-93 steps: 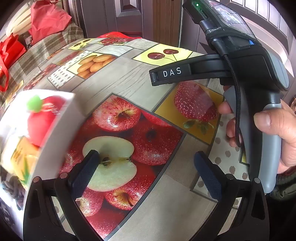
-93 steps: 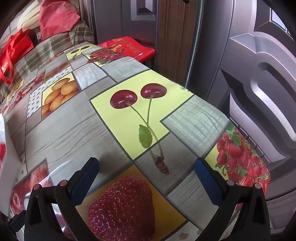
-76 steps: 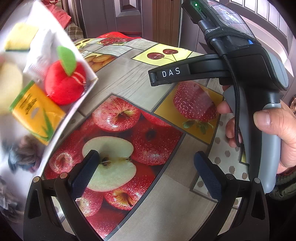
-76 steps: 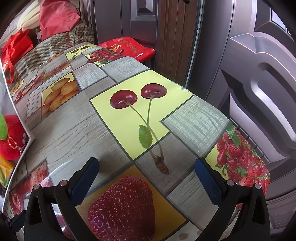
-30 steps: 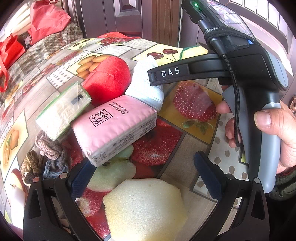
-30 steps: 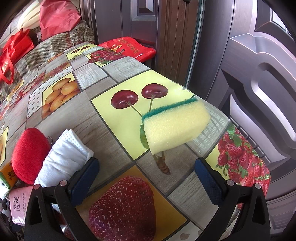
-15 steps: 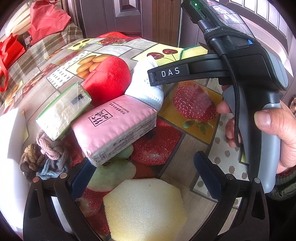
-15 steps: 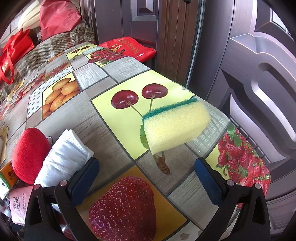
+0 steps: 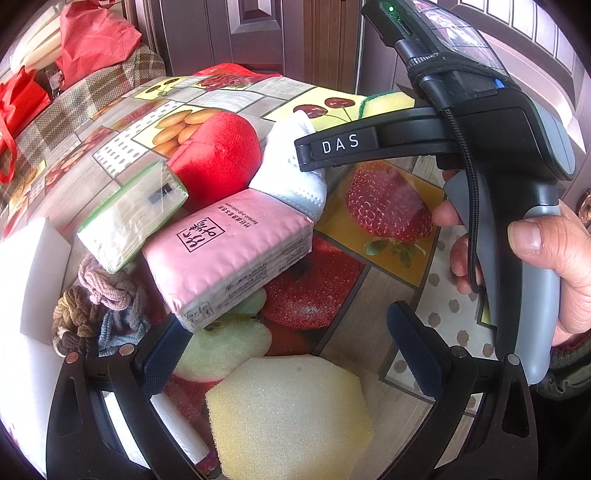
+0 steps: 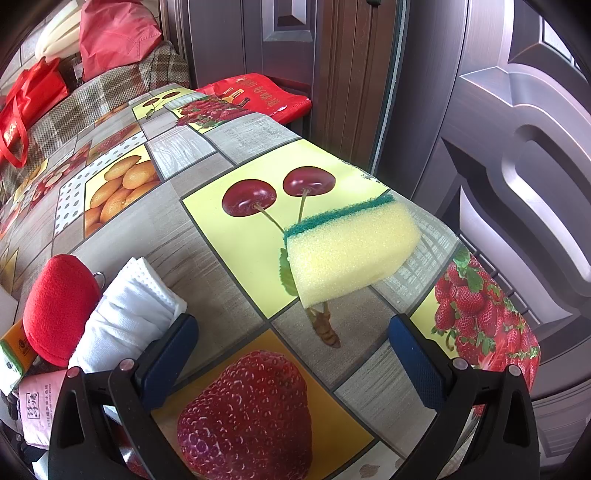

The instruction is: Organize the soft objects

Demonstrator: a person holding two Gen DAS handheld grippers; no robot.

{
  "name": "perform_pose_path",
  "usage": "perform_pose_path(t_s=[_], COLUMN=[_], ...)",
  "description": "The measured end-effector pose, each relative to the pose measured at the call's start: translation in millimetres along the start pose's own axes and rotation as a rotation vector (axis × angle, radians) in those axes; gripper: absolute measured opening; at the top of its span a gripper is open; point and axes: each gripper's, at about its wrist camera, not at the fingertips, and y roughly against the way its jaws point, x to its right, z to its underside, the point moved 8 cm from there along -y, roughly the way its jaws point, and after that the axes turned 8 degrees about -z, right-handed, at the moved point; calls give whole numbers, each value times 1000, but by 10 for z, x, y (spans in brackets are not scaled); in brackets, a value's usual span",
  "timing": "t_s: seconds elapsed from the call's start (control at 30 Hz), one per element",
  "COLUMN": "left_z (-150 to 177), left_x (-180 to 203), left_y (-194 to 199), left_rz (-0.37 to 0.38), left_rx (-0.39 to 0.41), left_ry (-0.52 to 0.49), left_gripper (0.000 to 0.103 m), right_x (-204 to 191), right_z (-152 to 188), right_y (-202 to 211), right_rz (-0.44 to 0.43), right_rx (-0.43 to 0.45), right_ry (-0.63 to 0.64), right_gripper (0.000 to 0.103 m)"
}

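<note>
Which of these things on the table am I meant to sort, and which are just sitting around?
To sort:
red plush apple
pink tissue pack
green-edged tissue pack
folded white cloth
yellow sponge with green scourer
pale yellow foam pad
knotted hair ties

Lying about:
red bags
fruit-print tablecloth

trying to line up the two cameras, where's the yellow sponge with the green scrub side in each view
Left wrist: the green-backed yellow sponge is small at top centre-right, partly hidden behind the right gripper's black body.
Right wrist: the same sponge lies right of centre, ahead of the open right gripper.
Shared landmark: the cherry print on the tablecloth, beside the sponge.
</note>
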Motion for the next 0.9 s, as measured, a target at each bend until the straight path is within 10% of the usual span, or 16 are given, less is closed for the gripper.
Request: perform_pose_path(t_s=[0.9], left_z=[-26], left_x=[25], left_y=[15], left_rz=[-2], left_rx=[7], left_ry=[-8], left_gripper=[102], right_x=[-4], right_z=[-2], right_y=[-1], right_rz=[-3], right_rx=[5], right_ry=[-2], right_gripper=[103])
